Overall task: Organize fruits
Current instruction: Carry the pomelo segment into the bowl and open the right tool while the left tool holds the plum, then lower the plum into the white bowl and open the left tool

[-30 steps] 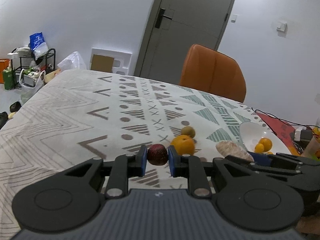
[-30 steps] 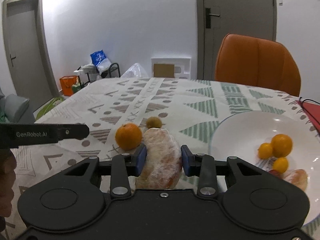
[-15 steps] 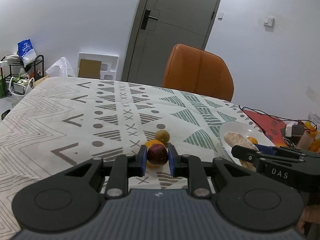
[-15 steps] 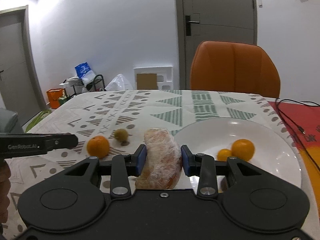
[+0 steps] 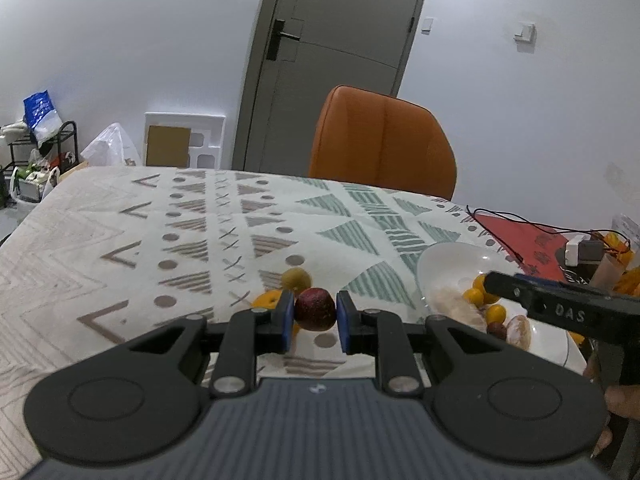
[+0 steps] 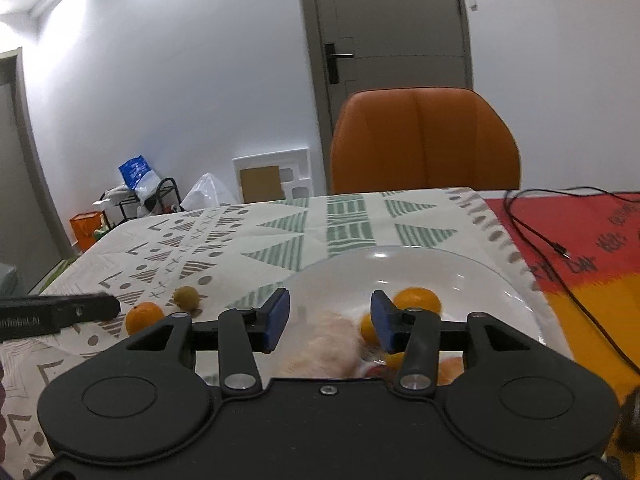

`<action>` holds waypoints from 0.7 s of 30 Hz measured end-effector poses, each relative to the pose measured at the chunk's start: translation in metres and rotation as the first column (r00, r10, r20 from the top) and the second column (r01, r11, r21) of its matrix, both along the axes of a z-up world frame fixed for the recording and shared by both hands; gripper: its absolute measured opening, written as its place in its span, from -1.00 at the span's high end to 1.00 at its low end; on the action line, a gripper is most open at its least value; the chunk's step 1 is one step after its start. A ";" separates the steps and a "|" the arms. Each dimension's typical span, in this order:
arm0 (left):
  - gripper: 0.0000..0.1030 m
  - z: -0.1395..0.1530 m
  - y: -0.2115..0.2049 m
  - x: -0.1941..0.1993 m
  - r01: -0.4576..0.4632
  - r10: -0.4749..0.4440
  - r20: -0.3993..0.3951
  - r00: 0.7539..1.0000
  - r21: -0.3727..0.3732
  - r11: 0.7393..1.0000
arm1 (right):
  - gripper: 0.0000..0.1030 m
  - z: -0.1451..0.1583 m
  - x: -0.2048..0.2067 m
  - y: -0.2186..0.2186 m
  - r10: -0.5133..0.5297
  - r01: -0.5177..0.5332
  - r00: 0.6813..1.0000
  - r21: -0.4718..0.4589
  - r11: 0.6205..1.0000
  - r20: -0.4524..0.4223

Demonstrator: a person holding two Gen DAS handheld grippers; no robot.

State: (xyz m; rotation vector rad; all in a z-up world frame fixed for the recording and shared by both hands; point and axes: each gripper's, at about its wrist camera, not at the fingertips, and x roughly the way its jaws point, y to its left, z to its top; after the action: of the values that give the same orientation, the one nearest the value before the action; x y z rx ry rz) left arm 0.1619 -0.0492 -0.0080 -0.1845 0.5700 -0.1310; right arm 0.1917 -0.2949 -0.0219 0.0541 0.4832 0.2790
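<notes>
Fingers (image 5: 285,322) of the left gripper (image 5: 315,322) are clamped on a small dark-red round fruit (image 5: 315,309), blue pads touching it on both sides at about its widest part; it's held clear of the tabletop (image 5: 100,220), w/ the patterned cloth below. Right gripper (image 6: 325,325) has its fingers (image 6: 276,320) spread wide w/ nothing between them, hovering over the near rim of the white round plate (image 6: 460,268).

Just below that gap a pale plastic-wrapped peeled citrus piece (image 6: 332,344) lies blurred in the plate, next to several small orange round fruits (image 6: 416,300). Two fruits are not yet in the plate: a loose orange mandarin (image 6: 145,317) and a small olive-green round fruit (image 6: 187,297), near each other on the cloth, left of the plate.

Handling, as a guess: the red fruit looks light, firm-skinned and smooth, so it could roll or squirt out if pinched off-centre; a grip across the middle suits it. The wrapped piece looks soft and slick, better taken across its short width, gently. Mandarin prob. gives a bit under pressure.

Pose: both grippers are roughly level, pointing forward across the tabletop twd the orange padded chair (image 5: 384,144); left sits left of the plate, and the right's dark body crosses the left view's right edge above the plate.
</notes>
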 end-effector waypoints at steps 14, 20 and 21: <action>0.60 0.007 -0.049 0.010 0.087 -0.088 0.017 0.996 0.030 0.996 | -0.10 -0.009 -0.020 -0.036 0.003 -0.002 0.999 0.041 0.999 -0.037; 0.60 0.008 -0.067 0.015 0.119 -0.120 0.019 0.993 0.040 0.992 | -0.14 -0.013 -0.027 -0.043 0.008 -0.006 0.999 0.053 0.999 -0.042; 0.60 0.008 -0.070 0.015 0.124 -0.125 0.019 0.992 0.042 0.991 | -0.14 -0.013 -0.028 -0.045 0.006 -0.004 0.999 0.057 0.998 -0.042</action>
State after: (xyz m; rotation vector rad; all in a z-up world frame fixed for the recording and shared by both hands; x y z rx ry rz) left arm 0.1771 -0.1196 0.0005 -0.1073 0.5625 -0.2423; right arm 0.1639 -0.3398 -0.0346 0.1141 0.5174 0.2970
